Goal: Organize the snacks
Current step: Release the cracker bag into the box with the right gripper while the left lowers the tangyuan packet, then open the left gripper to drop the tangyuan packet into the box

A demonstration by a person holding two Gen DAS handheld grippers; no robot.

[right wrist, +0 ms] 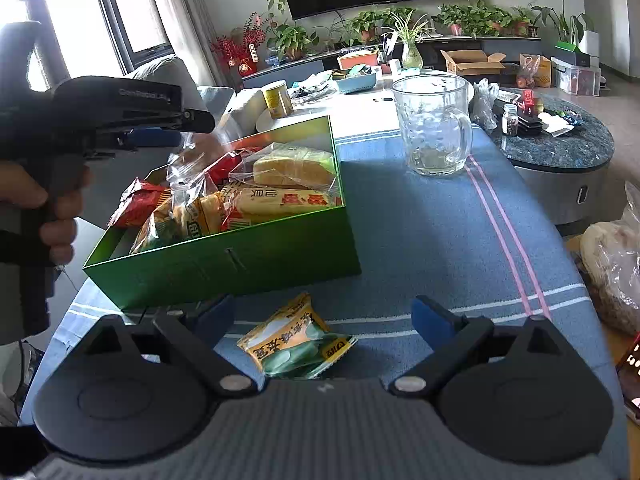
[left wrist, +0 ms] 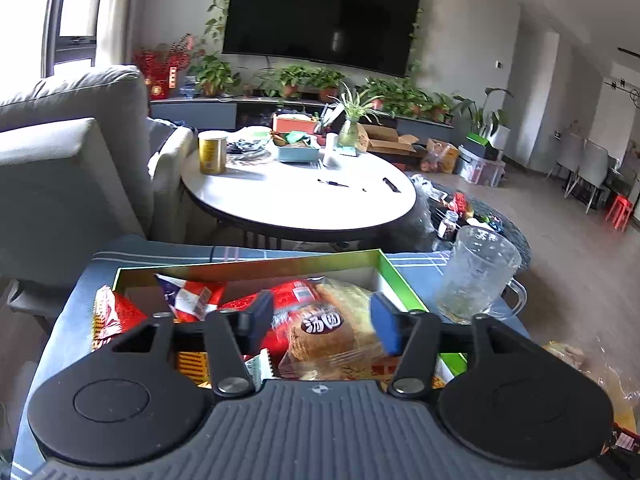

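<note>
A green box (right wrist: 224, 256) stands on the blue striped cloth, filled with red, yellow and clear snack packets. In the left wrist view my left gripper (left wrist: 320, 322) hovers over the box (left wrist: 400, 280) with its jaws apart. A clear bread packet with a brown label (left wrist: 328, 332) lies below and between the fingers, and the left pad stands apart from it. The right wrist view shows a hand holding that gripper (right wrist: 184, 126) above the box's far left. My right gripper (right wrist: 324, 312) is wide open, low over a yellow-green snack packet (right wrist: 296, 336) lying on the cloth in front of the box.
A glass mug (right wrist: 432, 128) stands on the cloth right of the box. A plastic bag of food (right wrist: 616, 264) and a phone (right wrist: 632, 368) lie at the right edge. Beyond are a white round table (left wrist: 300, 196), a dark stone table (right wrist: 560, 148) and a grey sofa (left wrist: 60, 168).
</note>
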